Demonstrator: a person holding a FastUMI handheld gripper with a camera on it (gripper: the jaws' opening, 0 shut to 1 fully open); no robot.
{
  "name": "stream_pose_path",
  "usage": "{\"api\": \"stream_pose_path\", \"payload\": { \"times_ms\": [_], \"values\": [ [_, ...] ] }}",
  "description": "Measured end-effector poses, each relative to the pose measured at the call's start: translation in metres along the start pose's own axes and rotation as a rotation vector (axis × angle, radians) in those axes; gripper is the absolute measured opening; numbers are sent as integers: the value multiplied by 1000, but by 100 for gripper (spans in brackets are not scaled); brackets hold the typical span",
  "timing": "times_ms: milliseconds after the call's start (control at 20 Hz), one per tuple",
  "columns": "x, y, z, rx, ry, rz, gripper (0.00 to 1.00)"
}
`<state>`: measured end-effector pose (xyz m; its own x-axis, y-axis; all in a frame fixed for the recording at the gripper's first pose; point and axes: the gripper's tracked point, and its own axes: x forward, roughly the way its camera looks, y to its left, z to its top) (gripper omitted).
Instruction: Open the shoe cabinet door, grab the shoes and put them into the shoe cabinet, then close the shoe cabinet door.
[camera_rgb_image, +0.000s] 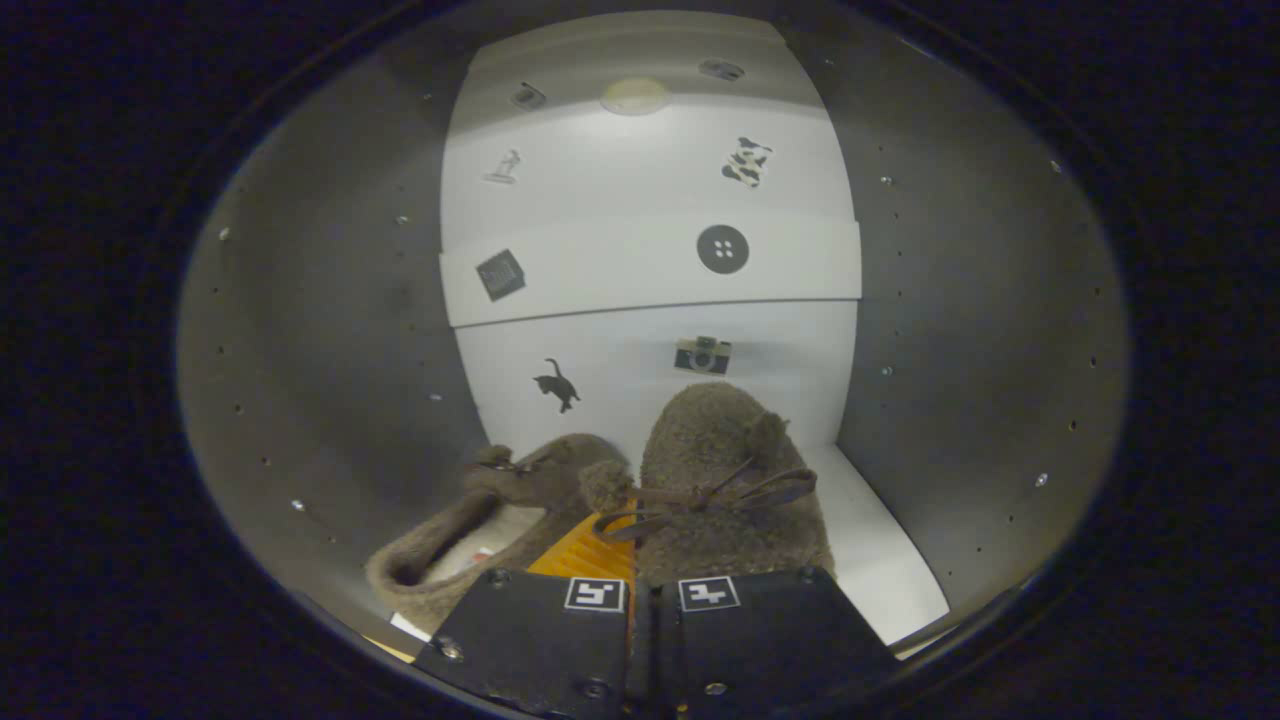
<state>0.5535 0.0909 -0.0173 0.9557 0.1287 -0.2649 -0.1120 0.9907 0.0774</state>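
**Second slipper going into the cabinet**

At the left of the frame, the grey side wall of the shoe cabinet (330, 330) is curving away, dotted with small shelf-pin holes. Low and left of centre, one fuzzy brown slipper (470, 530) is lying on the cabinet floor (880, 560), its pale opening facing the camera. At bottom centre, the tool (640, 540) is reaching in with its two black marker-tagged blocks drawn close together; an orange finger (590, 550) is showing just ahead of the left block, and the fingers appear to be pinching the near edge of the other slipper (730, 480), though the contact itself is hidden, so I cannot tell for sure. That slipper, bow on top, is sitting just right of the first, toe toward the white back panel (650, 250) with its small stickers. At the right, the other grey wall is closing the compartment.

The placing step looks nearly finished. The next move probably calls for releasing the slipper, backing straight out without snagging the bow, then swinging the door shut.
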Motion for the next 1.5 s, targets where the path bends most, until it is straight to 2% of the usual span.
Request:
{"api": "stream_pose_path", "payload": {
  "times_ms": [200, 500, 650, 750, 900, 950, 1200, 1250, 1500],
  "values": [
    [14, -1, -10, 18, 108, -5, 7],
    [24, -3, -27, -22, 236, -38, 12],
    [21, 0, -27, -20, 236, -34, 31],
    [17, 10, -23, -6, 221, 0, 44],
    [3, 11, -20, -40, 186, -8, 63],
    [-2, 10, -19, -42, 173, -10, 69],
    [-50, 9, -13, -43, 93, -4, 70],
    [-64, 9, -9, -45, 66, -6, 75],
    [-155, 25, 3, -53, -48, 26, 78]
  ]
}}
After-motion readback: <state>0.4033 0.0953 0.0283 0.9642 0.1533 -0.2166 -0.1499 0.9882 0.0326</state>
